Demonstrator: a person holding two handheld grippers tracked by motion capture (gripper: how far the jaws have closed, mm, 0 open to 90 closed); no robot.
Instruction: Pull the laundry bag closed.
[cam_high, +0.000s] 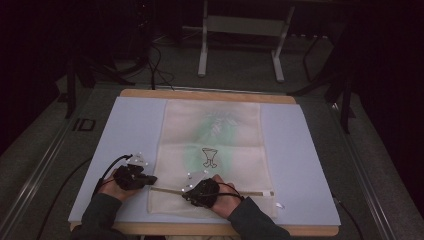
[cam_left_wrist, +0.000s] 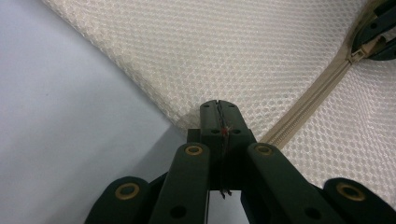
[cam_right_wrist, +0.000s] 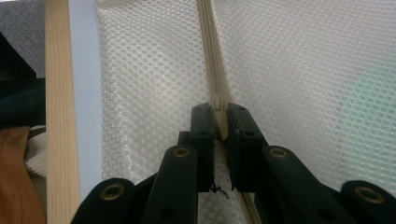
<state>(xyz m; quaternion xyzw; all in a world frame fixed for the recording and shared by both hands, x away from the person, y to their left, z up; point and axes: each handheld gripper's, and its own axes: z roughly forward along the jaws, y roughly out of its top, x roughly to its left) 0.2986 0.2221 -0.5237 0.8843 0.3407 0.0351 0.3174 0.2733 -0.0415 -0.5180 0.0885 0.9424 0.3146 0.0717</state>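
Here we are at the near end of the cream mesh laundry bag (cam_high: 212, 155), lying flat down the middle of the high view with a green print and a small dark drawing showing through it, its beige zipper (cam_high: 210, 191) running across the lower part of the frame. The left gripper (cam_left_wrist: 218, 109) has its jaws pressed together on the mesh edge at the bag's corner, right beside the zipper tape (cam_left_wrist: 303, 112), anchoring the fabric. The right gripper (cam_right_wrist: 220, 116) is clamped on the little beige zipper pull (cam_right_wrist: 218, 100), the track (cam_right_wrist: 208, 42) stretching straight up to the top of that view. To my eye this is the zipper being worked, and doing it well means the left one keeps the mesh taut while the right draws the pull dead along the track, low and straight, no twisting, or the soft netting will bunch and snag in the teeth. Both hands (cam_high: 112, 187) sit at the lower middle of the high view, dark sleeves coming in from the bottom. Underneath is a pale blue-grey mat (cam_high: 135, 125) on a light wooden tabletop (cam_high: 205, 94). Beyond, the room is dim: grey carpeted floor (cam_high: 240, 65), a white metal stand's legs (cam_high: 202, 45) at the upper middle, black cables (cam_high: 157, 70) at the upper left.
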